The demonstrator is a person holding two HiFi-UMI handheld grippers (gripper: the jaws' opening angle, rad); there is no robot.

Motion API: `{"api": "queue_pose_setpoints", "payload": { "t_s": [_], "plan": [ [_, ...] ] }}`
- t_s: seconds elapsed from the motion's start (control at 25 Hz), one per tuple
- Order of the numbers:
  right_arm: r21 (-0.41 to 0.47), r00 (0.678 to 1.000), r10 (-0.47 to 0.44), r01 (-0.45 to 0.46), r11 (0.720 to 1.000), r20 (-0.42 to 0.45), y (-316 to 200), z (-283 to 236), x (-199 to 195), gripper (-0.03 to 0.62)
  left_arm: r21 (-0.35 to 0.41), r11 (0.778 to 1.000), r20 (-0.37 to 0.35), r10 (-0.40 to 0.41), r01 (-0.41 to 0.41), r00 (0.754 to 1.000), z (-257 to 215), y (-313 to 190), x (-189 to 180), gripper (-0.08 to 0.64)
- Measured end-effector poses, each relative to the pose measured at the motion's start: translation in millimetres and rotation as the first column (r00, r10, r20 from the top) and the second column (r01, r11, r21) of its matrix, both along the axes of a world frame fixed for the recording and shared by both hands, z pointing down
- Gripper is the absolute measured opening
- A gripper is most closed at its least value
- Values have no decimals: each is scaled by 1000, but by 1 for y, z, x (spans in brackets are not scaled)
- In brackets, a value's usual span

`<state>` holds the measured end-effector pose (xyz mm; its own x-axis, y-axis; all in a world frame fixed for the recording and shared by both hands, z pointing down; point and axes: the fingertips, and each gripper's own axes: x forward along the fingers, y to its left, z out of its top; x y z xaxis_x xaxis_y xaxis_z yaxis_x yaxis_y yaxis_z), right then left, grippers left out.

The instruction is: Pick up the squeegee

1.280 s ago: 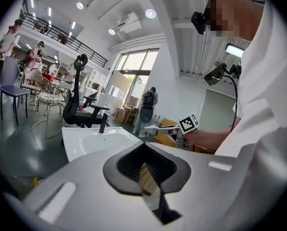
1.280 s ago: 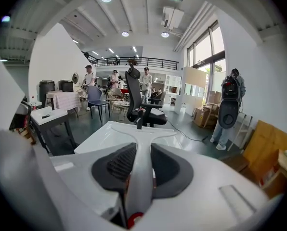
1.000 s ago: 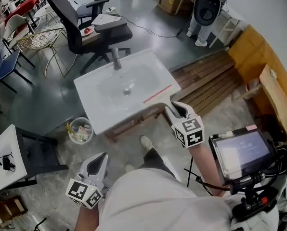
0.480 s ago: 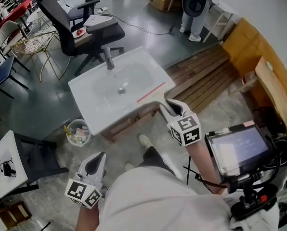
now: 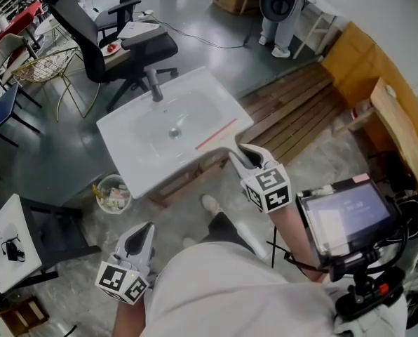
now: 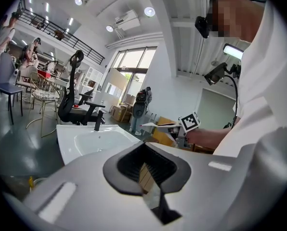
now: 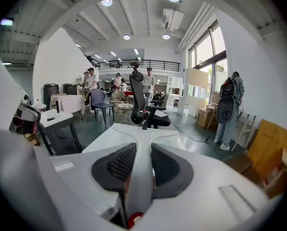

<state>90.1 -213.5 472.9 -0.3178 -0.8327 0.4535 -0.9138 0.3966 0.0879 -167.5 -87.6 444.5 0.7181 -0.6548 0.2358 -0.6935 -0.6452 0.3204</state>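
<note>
Centrally, white sink (image 5: 128,156) bearing squeegee (image 5: 217,135), grey floor (image 5: 51,156) around, office chair (image 5: 104,44) beyond.

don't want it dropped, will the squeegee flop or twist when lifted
Probably stiff: the squeegee looks like one rigid white T. It may twist, since the right gripper clamps only the handle, far from the wide blade. Likely light, being thin.

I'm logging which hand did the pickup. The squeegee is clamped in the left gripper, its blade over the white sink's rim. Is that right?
Wrong hand. The squeegee is clamped in the right gripper, as the right gripper view shows: its handle runs between the pads. The left gripper is empty, jaws apart. The blade is indeed over the white sink's rim.
</note>
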Motion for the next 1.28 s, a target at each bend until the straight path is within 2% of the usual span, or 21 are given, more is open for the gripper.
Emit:
{"api": "queue_pose_setpoints", "payload": {
  "t_s": [1.12, 1.28],
  "plan": [
    [-3, 1000, 18, -18, 1000, -4, 3, -2, 2, 101, -9, 1000, -11, 25, -25, 1000, -1, -1, 3, 8],
    [-4, 1000, 22, -22, 1000, 4, -15, 3, 18, 101, -17, 999, -3, 34, -34, 999, 4, -20, 20, 8]
  ]
}}
